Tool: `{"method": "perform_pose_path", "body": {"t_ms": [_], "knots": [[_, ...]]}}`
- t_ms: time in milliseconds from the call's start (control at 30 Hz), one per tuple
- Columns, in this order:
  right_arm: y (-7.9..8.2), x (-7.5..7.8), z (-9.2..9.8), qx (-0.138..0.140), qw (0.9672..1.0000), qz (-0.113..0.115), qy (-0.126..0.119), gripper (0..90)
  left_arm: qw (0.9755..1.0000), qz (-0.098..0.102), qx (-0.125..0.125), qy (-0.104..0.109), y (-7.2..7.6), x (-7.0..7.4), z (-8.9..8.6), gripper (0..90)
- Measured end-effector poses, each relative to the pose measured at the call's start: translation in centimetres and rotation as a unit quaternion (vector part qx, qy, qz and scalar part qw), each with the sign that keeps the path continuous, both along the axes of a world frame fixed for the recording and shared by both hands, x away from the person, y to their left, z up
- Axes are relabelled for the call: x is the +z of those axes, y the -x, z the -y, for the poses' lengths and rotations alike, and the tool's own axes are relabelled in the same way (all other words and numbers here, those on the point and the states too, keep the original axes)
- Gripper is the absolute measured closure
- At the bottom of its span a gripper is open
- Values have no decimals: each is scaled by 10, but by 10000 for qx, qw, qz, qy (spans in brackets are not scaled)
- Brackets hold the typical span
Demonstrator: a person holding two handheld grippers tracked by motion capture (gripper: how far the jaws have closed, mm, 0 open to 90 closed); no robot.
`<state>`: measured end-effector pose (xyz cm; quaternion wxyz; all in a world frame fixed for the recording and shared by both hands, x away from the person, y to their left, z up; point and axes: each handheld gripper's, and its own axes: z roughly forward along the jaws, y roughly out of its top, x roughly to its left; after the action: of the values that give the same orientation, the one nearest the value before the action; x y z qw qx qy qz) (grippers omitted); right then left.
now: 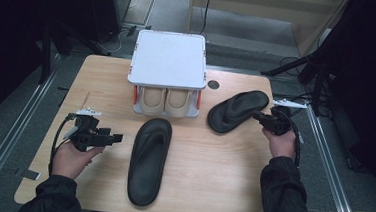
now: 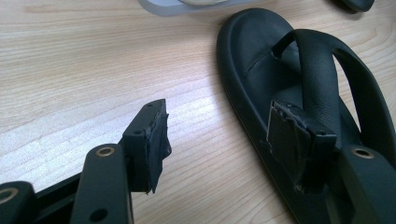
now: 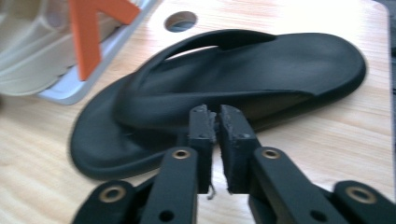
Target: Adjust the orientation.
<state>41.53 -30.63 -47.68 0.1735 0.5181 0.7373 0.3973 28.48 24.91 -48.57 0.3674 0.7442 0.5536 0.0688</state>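
Black rubber flip-flop sandals lie on the light wooden table (image 1: pixel 205 187), one (image 1: pixel 148 161) directly in front of the white box-shaped shoe rack (image 1: pixel 168 59), the other (image 1: pixel 237 110) just right of that rack. Left claw (image 1: pixel 116 138) stands apart, left of the rack-front sandal. Right claw (image 3: pixel 217 126) is pressed together, empty, at the right-hand sandal's edge.

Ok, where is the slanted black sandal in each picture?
High view: slanted black sandal, right of the white shoe rack.
Left gripper view: just its tip, top right corner.
Right gripper view: across the middle.
Shared landmark: the rack, beside it every time.
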Motion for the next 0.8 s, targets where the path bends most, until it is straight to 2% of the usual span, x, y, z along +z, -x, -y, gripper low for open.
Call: {"method": "perform_pose_path", "body": {"t_ms": [167,300,500,600,667,800], "knots": [[-12,-1,10,-187,9998,-11,-49,900,10000,-33,-9,14,-1,-1,0,387],[-22,-2,16,-354,9994,-17,33,900,10000,74,-55,13,1,1,0,386],[-39,-6,19,-402,9991,-108,98,900,10000,42,-85,13,2,0,1,385],[-49,-8,20,-392,9988,-263,141,900,9998,134,-172,-3,7,1,3,386],[-57,-10,23,-434,9984,-308,185,900,9995,215,-207,-32,11,2,4,385],[-67,-13,24,-490,9981,-332,172,900,9995,245,-182,-87,17,1,3,385]]}}
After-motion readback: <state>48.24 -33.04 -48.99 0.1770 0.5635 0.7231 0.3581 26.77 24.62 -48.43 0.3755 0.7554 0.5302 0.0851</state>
